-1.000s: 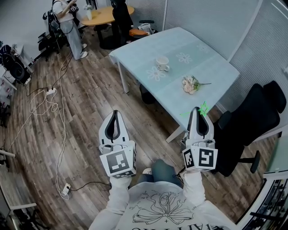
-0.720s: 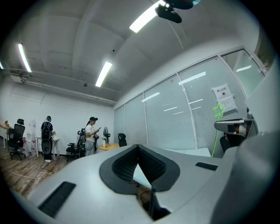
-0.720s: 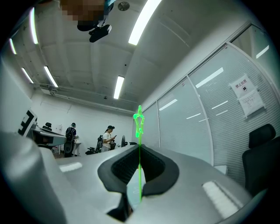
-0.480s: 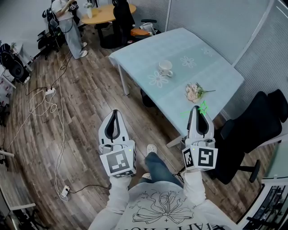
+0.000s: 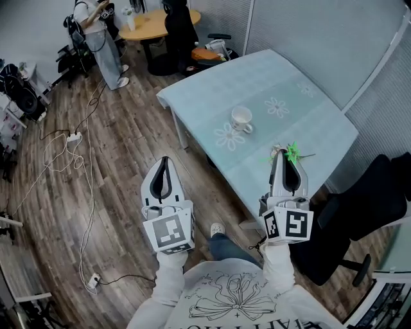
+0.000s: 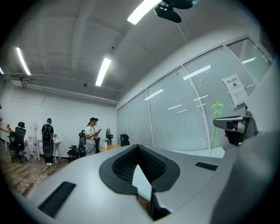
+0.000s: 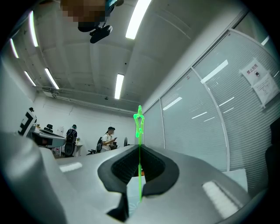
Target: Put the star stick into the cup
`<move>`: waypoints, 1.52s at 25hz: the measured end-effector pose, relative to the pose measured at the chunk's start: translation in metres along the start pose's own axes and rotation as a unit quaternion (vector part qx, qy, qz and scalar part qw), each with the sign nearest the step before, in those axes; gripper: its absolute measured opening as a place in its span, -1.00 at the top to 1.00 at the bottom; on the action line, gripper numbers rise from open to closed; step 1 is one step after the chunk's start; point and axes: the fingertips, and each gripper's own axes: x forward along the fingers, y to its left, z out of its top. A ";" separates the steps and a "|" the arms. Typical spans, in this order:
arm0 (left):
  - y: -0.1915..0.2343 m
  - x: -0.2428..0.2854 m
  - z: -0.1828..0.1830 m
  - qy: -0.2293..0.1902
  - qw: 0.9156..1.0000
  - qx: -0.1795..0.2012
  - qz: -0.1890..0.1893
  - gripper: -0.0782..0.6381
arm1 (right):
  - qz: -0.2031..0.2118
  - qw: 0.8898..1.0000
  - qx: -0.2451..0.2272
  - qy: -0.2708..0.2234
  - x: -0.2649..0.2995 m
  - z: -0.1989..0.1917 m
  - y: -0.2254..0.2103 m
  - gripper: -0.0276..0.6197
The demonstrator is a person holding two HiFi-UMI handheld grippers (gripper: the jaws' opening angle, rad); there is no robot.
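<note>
A white cup (image 5: 241, 119) stands upright on the pale blue table (image 5: 212, 87), between printed flower shapes. My right gripper (image 5: 287, 156) is shut on the green star stick (image 5: 293, 152), and its tip reaches over the table's near edge, short of the cup. In the right gripper view the star stick (image 7: 139, 119) stands upright from between the right gripper's (image 7: 139, 148) jaws. My left gripper (image 5: 164, 162) hangs over the wooden floor, left of the table, shut and holding nothing. The left gripper view shows its own jaws (image 6: 138, 146) closed and the star stick (image 6: 217, 107) off to the right.
A small bunch of flowers (image 5: 276, 153) lies on the table, mostly hidden behind the right gripper. A black office chair (image 5: 376, 196) stands at the right. Cables and a power strip (image 5: 72, 137) lie on the floor at left. A person (image 5: 96, 26) stands by a round wooden table (image 5: 154, 19).
I have stepped toward the table, so it sits nearer and lower in view. The right gripper with the star stick now reaches over the table's edge and covers the flowers.
</note>
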 end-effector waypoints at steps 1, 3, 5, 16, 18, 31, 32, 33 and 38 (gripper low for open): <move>-0.001 0.011 0.000 0.000 1.000 0.001 0.001 0.76 | 0.002 1.000 0.004 -0.001 0.011 -0.003 -0.005 0.87; -0.002 0.031 0.000 -0.002 1.000 0.003 0.005 0.76 | 0.006 1.000 0.010 -0.002 0.033 -0.007 -0.012 0.87; -0.003 0.049 0.001 -0.004 1.000 0.003 0.010 0.76 | 0.011 1.000 0.013 -0.005 0.053 -0.010 -0.018 0.87; -0.011 0.123 -0.001 0.005 1.000 0.007 0.017 0.76 | 0.012 1.000 0.025 -0.006 0.123 -0.029 -0.051 0.87; -0.014 0.134 -0.004 0.007 1.000 0.008 0.013 0.76 | 0.011 1.000 0.026 -0.005 0.131 -0.034 -0.055 0.87; -0.019 0.235 -0.030 0.022 0.999 0.004 -0.037 0.76 | -0.027 0.999 0.024 0.007 0.197 -0.073 -0.072 0.87; -0.018 0.246 -0.030 0.022 0.999 0.004 -0.041 0.76 | -0.030 0.999 0.025 0.009 0.205 -0.077 -0.073 0.87; -0.017 0.257 -0.029 0.022 0.999 0.004 -0.046 0.76 | -0.033 0.999 0.027 0.011 0.214 -0.080 -0.074 0.87; -0.017 0.309 -0.031 0.026 0.997 0.005 -0.078 0.76 | -0.053 0.998 0.025 0.023 0.251 -0.094 -0.077 0.87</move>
